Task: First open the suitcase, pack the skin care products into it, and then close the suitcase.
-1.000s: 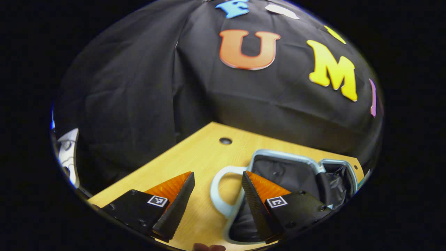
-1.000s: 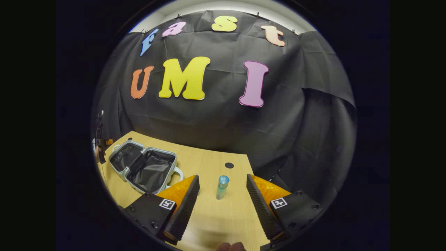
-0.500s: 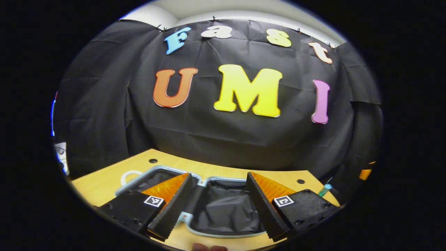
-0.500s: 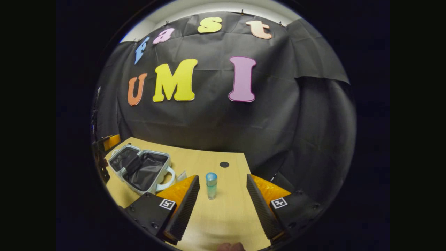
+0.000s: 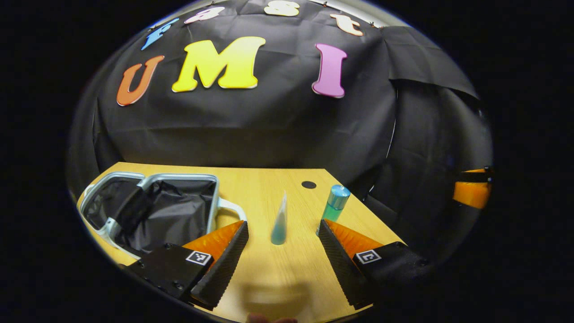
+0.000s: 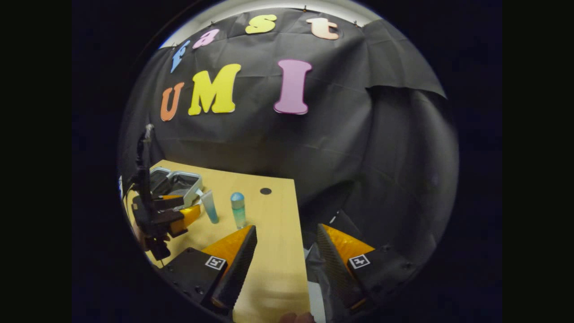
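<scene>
**Open case, two products standing on the table**

A pale wooden table (image 5: 269, 269) sits in front of the black cloth wall, with a small round hole (image 5: 308, 184) near its far edge. On its left side lies the suitcase (image 5: 148, 211) — open flat, both dark-lined halves facing up, its light handle (image 5: 231, 208) pointing toward the products. Just beside that handle stands a tube (image 5: 279, 222), cap end down on the wood, its flat end up. Near it, to the right, a bottle (image 5: 334, 207) with a rounded cap stands upright (both are bluish-green and apart from each other).

The left gripper (image 5: 283, 258) hangs above the table with its fingers spread wide and nothing between them; the tube stands ahead of the gap.

In the right gripper view, the right gripper (image 6: 285, 264) is likewise spread and empty — poised over the table's right edge, well apart from the bottle.
</scene>
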Demonstrator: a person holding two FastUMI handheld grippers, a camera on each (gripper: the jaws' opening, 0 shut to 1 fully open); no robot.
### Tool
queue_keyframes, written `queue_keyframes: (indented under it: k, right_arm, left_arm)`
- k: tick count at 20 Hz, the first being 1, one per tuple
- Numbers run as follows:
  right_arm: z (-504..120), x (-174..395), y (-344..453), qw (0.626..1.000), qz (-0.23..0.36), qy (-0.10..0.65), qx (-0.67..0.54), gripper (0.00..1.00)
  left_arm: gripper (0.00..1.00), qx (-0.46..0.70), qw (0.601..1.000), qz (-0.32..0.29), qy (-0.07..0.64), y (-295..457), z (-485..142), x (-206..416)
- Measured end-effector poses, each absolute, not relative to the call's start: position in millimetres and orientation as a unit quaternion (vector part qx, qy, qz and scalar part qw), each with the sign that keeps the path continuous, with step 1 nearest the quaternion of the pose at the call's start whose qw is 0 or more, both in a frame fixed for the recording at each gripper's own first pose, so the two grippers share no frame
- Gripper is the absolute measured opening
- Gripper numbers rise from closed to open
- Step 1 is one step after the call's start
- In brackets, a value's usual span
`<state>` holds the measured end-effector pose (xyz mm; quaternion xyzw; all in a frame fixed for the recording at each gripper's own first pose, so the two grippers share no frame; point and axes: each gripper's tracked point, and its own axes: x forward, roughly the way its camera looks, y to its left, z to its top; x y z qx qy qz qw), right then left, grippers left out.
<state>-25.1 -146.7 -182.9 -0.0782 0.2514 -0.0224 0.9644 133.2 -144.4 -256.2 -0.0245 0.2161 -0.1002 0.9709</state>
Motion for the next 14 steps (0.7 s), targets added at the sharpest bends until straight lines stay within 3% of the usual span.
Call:
queue_keyframes:
  k: [3, 8, 10, 14]
  right_arm:
    - [-195, -33, -168, 0.959, -0.043, 0.27, -0.077, 0.81]
    - [-203, -32, -183, 0.954, -0.051, 0.286, -0.08, 0.81]
    - [-206, -28, -183, 0.953, -0.051, 0.289, -0.081, 0.81]
    - [-209, -12, -173, 0.954, -0.043, 0.288, -0.079, 0.8]
  left_arm:
    - [1.0, -0.015, 0.963, -0.101, 0.251, -149, -303, 162]
    - [1.0, -0.003, 0.958, -0.112, 0.265, -154, -326, 195]
    - [0.95, -0.004, 0.954, -0.117, 0.276, -156, -334, 203]
    - [0.73, 0.012, 0.941, -0.112, 0.319, -150, -353, 203]
